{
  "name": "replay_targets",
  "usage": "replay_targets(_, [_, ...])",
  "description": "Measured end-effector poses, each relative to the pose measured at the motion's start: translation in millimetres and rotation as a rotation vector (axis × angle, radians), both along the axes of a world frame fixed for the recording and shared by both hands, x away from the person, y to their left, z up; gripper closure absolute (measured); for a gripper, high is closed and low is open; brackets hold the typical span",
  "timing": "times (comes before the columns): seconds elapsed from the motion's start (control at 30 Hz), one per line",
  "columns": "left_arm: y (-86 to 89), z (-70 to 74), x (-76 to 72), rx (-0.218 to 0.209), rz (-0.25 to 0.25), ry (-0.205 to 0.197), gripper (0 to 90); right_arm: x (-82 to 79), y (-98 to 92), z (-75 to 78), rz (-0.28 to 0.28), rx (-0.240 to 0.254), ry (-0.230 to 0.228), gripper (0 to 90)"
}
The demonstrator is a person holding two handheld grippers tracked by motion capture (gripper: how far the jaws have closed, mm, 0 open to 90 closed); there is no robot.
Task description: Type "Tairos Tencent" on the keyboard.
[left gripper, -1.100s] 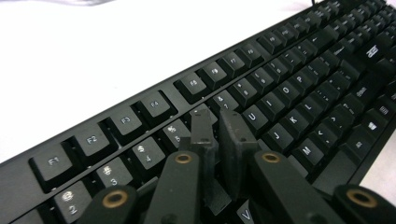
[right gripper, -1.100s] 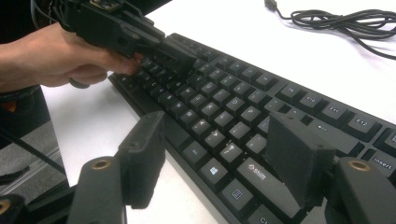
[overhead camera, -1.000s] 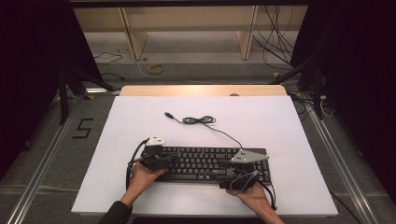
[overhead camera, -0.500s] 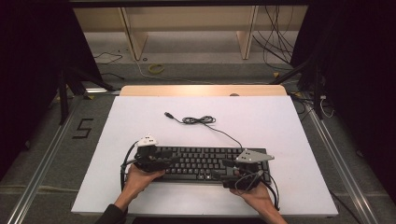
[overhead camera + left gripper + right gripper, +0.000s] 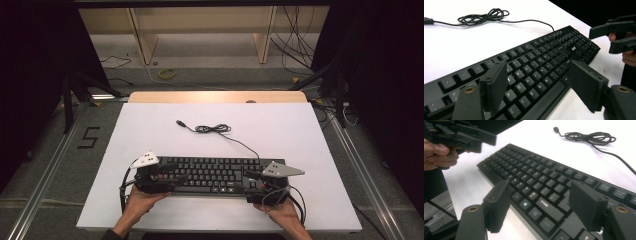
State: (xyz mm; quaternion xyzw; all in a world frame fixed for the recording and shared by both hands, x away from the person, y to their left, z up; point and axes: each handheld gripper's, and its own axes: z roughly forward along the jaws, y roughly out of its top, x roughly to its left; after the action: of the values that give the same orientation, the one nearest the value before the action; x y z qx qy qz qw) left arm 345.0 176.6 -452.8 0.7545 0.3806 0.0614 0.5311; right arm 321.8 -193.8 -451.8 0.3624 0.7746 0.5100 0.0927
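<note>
1. High view: A black keyboard (image 5: 215, 175) lies square to the near edge of the white tabletop (image 5: 150, 130), its cable (image 5: 215, 129) trailing to a loose coil and plug farther back. The left hand-held gripper (image 5: 172, 172) sits at the keyboard's left end and the right hand-held gripper (image 5: 252, 181) at its right end, a hand behind each. The left jaws have just been opening, which reads as a release after setting the keyboard down. Open tabletop spreads on the far side and to both flanks; the near strip is narrow, so any backing off should go outward or upward, not toward the near edge.

2. Left gripper view: The left hand-held gripper (image 5: 537, 86) stands wide, its jaws straddling the key rows without pressing on them; the keyboard (image 5: 541, 57) runs away toward the other gripper (image 5: 619, 33). To finish the release cleanly, the jaws should likely clear the frame before any sideways move, so no keycap snags.

3. Right gripper view: The right hand-held gripper (image 5: 540, 206) is likewise wide, poised over the keyboard's (image 5: 536, 177) near corner with nothing clamped. The coiled cable (image 5: 590, 137) lies well apart, no hazard to a withdrawal. Lifting both sides evenly should keep the keyboard from skewing.
</note>
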Motion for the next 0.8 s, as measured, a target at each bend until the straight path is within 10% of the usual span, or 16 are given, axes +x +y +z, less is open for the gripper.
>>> replay_targets(0.8, [17.4,-4.8,-31.5,-0.030,0.000,-0.029,25.4,-21.1,-37.1,-3.0,-0.072,0.011,-0.048,32.8])
